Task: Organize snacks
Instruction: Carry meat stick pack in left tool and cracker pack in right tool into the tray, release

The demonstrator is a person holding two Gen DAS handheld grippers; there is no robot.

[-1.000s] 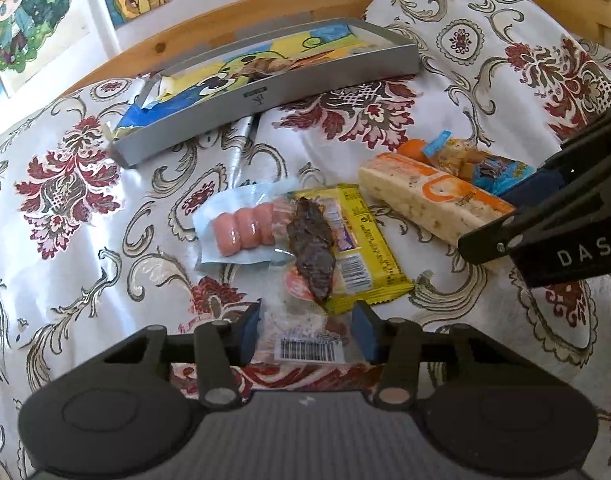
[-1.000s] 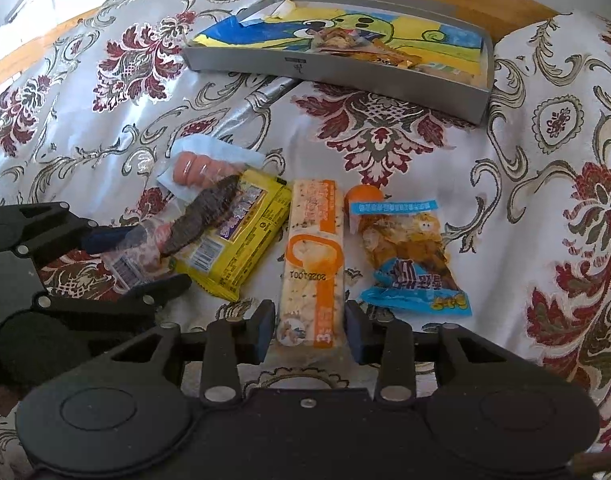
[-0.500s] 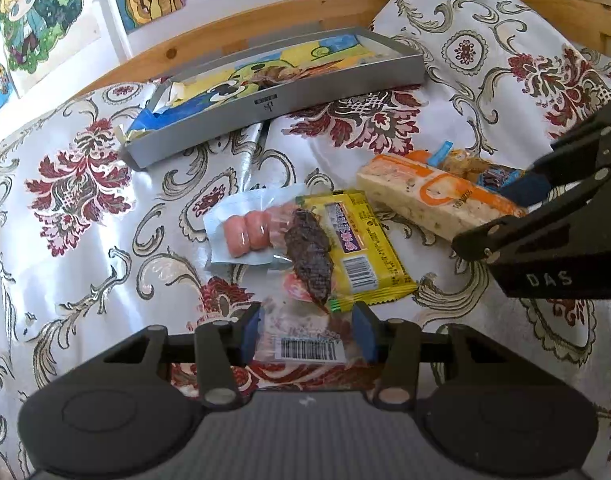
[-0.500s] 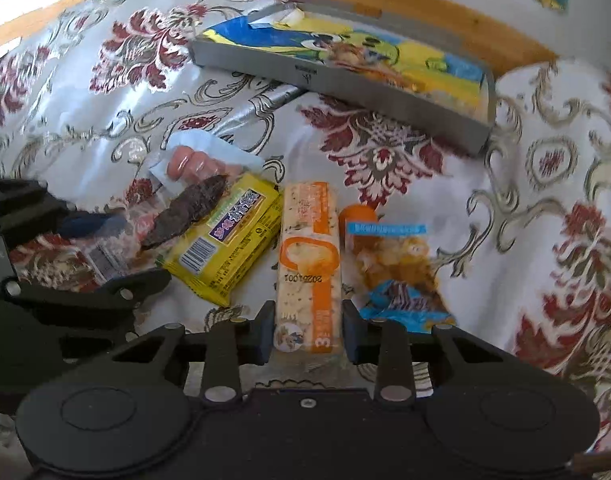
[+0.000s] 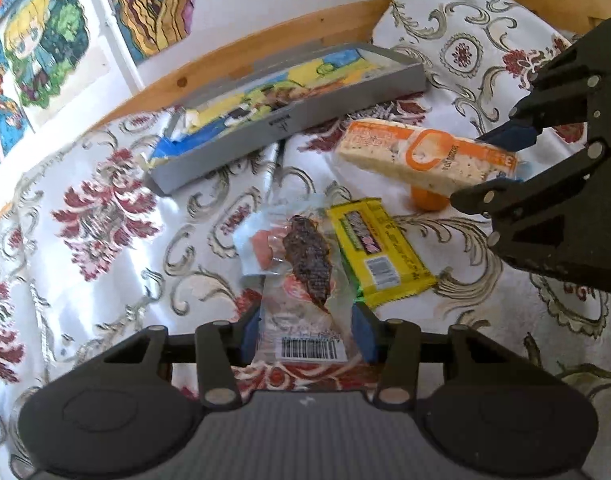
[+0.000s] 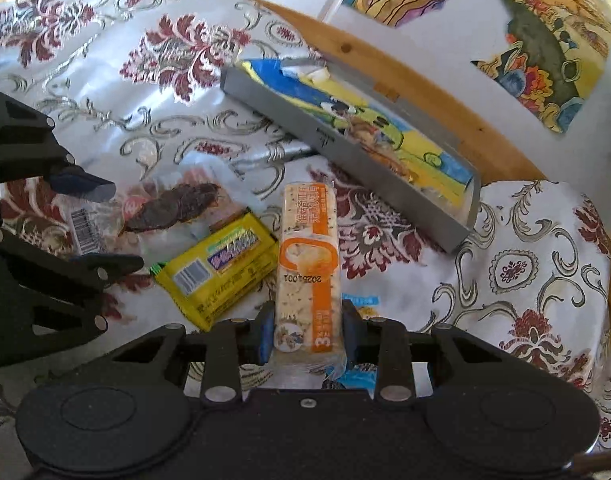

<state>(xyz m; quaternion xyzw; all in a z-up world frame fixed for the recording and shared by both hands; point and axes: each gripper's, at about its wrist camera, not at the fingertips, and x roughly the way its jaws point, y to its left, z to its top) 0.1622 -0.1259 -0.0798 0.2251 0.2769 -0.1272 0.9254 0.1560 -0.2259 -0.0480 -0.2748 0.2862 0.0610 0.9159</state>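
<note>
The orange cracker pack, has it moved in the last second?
Yes. The orange cracker pack, clamped in the right gripper, has lifted off the cloth toward the grey tray.

- Cracker pack (image 6: 309, 256): "20251001" printed upside down on orange band; large "3" near lower end.
- Clear meat-snack pouch (image 5: 305, 300): barcode label, digits illegible.
- Yellow bar wrapper (image 6: 221, 268): barcode; brand txt unreadable.

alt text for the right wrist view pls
The right gripper is shut on a long orange-and-white cracker pack, pointed toward a grey tray on a floral cloth. At left, the left gripper holds a clear dried-meat packet beside a yellow bar.
</note>
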